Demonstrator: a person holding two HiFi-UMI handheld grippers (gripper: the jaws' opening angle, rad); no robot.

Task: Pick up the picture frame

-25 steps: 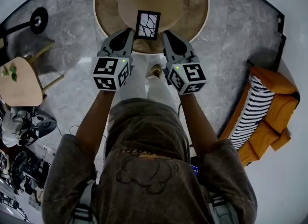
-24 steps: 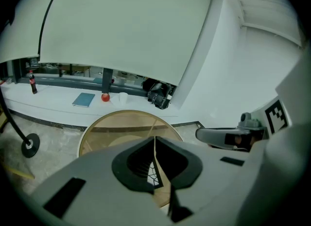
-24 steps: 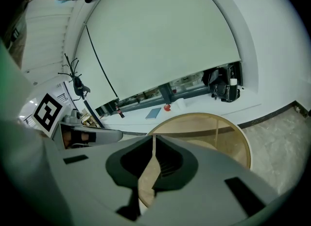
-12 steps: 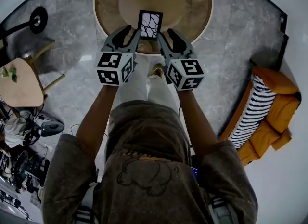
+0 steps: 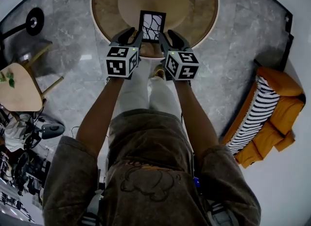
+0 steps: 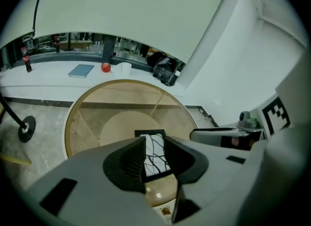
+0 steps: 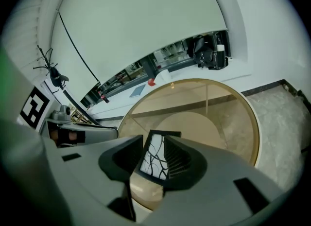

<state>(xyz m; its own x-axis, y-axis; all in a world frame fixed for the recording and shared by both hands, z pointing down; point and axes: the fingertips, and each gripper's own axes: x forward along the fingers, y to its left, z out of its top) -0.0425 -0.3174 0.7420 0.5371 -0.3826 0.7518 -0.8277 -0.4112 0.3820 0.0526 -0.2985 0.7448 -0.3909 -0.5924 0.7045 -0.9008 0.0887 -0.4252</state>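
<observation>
A black picture frame with a white branch print stands on the round glass-and-wood table, near its front edge. My left gripper is at the frame's lower left corner and my right gripper at its lower right. Both are open. In the left gripper view the frame shows through the gap of the left gripper, just beyond the fingers. The right gripper has its jaws closing, and the frame shows in the gap; no pad visibly presses on it.
An orange sofa with a striped cushion stands at the right. A small wooden side table with a plant and a lamp base are at the left, with cables and gear on the floor.
Both grippers have sunk toward the table and drawn in to the frame's lower corners. Their jaws have spread apart since the earliest frame.
</observation>
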